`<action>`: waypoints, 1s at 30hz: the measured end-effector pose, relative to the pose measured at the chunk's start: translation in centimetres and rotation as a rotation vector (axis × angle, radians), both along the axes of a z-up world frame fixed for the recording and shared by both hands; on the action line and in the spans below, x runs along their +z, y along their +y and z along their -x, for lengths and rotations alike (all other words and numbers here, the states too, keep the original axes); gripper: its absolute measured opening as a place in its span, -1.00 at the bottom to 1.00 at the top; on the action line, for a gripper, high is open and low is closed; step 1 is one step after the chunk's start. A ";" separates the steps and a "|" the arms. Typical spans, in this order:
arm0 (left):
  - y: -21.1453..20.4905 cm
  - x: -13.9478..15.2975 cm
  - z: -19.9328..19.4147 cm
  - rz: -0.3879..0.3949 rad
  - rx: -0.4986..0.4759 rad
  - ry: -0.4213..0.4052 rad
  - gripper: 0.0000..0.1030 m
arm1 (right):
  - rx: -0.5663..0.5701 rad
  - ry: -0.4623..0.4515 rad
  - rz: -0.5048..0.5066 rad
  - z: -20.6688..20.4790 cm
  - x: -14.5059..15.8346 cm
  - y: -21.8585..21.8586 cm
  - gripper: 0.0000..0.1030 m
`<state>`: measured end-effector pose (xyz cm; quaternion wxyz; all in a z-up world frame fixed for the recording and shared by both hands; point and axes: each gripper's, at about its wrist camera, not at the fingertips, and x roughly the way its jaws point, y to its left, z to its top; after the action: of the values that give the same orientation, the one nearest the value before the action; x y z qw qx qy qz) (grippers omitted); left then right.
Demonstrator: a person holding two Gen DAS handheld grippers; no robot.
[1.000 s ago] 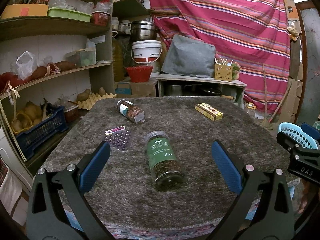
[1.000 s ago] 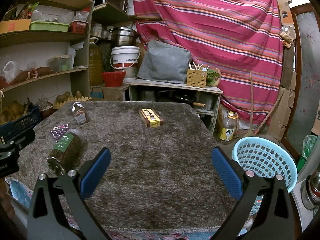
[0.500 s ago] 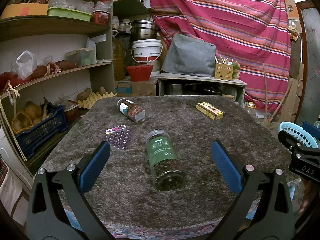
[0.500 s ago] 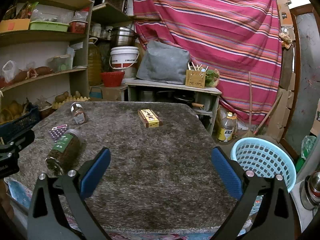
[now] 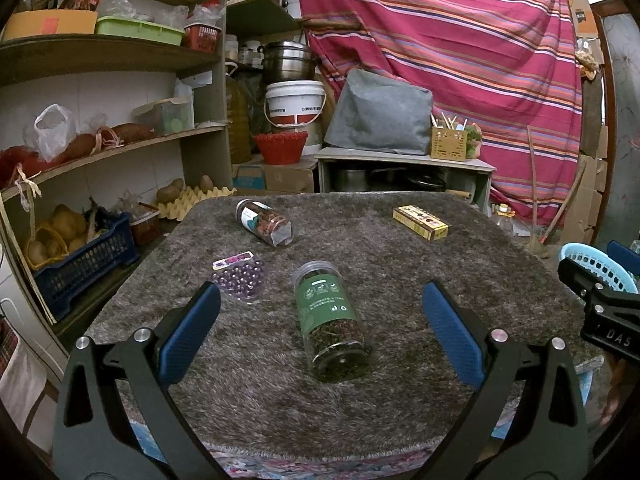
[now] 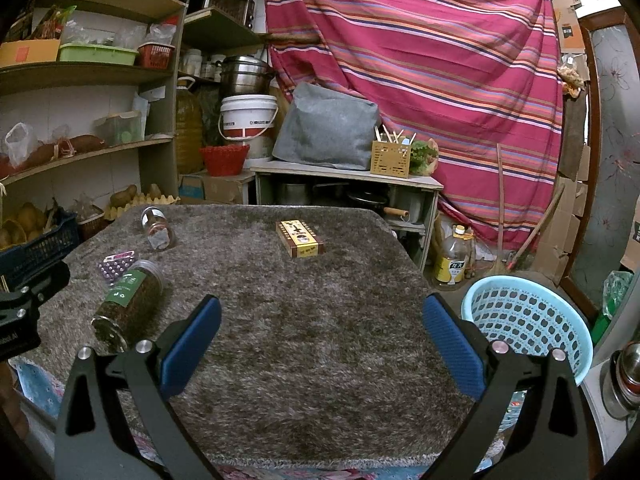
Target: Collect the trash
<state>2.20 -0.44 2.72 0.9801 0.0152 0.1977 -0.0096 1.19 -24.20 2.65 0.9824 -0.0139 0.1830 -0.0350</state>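
On the grey shaggy table [image 5: 400,280] lie a green-labelled jar [image 5: 330,320] on its side, a smaller clear jar [image 5: 264,222] on its side, a purple pill blister pack [image 5: 240,276] and a yellow box [image 5: 420,222]. My left gripper [image 5: 320,332] is open, its fingers either side of the green-labelled jar, a little short of it. My right gripper [image 6: 320,340] is open and empty above the table's near edge. It sees the green-labelled jar [image 6: 128,304], the yellow box [image 6: 300,238], the small jar [image 6: 158,228], the blister pack [image 6: 116,264] and a light blue basket [image 6: 528,320] at right.
Shelves [image 5: 100,148] with produce, bags and a blue crate [image 5: 84,256] stand at left. A low bench [image 5: 404,160] with a grey cover and a white bucket [image 5: 296,104] stand behind the table. A yellow-labelled bottle [image 6: 452,260] and a broom stand on the floor at right.
Both views have shifted only slightly; the jar sits a touch higher between the left fingers. Nothing was taken hold of or let go.
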 end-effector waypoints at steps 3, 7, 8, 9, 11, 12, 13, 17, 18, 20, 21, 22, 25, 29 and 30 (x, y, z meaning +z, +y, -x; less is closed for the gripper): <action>0.0 0.0 0.0 0.000 0.002 0.001 0.90 | -0.002 0.001 -0.001 0.0 0.2 0.1 0.92; -0.1 0.1 -0.1 -0.001 0.002 0.001 0.90 | -0.005 -0.004 0.004 0.0 0.3 0.1 0.92; 0.0 0.0 0.0 0.000 0.002 0.001 0.90 | -0.006 -0.004 0.004 0.0 0.3 0.2 0.92; 0.0 0.0 0.0 0.001 0.001 0.001 0.90 | -0.005 -0.004 0.003 0.0 0.3 0.2 0.92; 0.0 0.0 0.0 0.000 0.002 0.000 0.90 | -0.005 -0.005 0.003 0.0 0.3 0.2 0.92; 0.0 0.1 -0.1 0.000 0.003 0.000 0.90 | -0.005 -0.005 0.004 0.0 0.3 0.3 0.92; 0.1 0.1 0.0 0.000 0.003 -0.001 0.89 | -0.006 -0.005 0.004 0.1 0.2 0.2 0.92; 0.0 0.1 -0.1 0.000 0.004 0.000 0.90 | -0.005 -0.005 0.003 0.0 0.2 0.3 0.92; 0.1 0.1 0.0 0.000 0.004 -0.001 0.90 | -0.006 -0.005 0.003 0.0 0.2 0.3 0.92; 0.1 0.1 -0.1 0.001 0.003 -0.001 0.90 | -0.006 -0.005 0.003 0.0 0.2 0.3 0.92; 0.1 0.1 -0.1 0.000 0.004 -0.001 0.90 | -0.006 -0.005 0.003 0.0 0.2 0.3 0.92; 0.1 0.0 0.0 -0.001 0.005 -0.002 0.90 | -0.006 -0.006 0.003 0.0 0.2 0.3 0.92; 0.1 0.3 0.1 -0.001 0.011 -0.005 0.90 | -0.005 -0.005 0.003 0.0 0.2 0.4 0.92; 0.1 0.5 0.2 -0.008 0.016 -0.008 0.90 | -0.002 -0.006 0.003 0.1 0.2 0.6 0.92; 0.1 0.6 0.2 -0.009 0.017 -0.008 0.90 | -0.003 -0.006 0.003 0.1 0.2 0.6 0.92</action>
<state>2.02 -0.37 3.28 0.9809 0.0181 0.1938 -0.0004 1.11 -23.62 2.82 0.9829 -0.0147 0.1798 -0.0368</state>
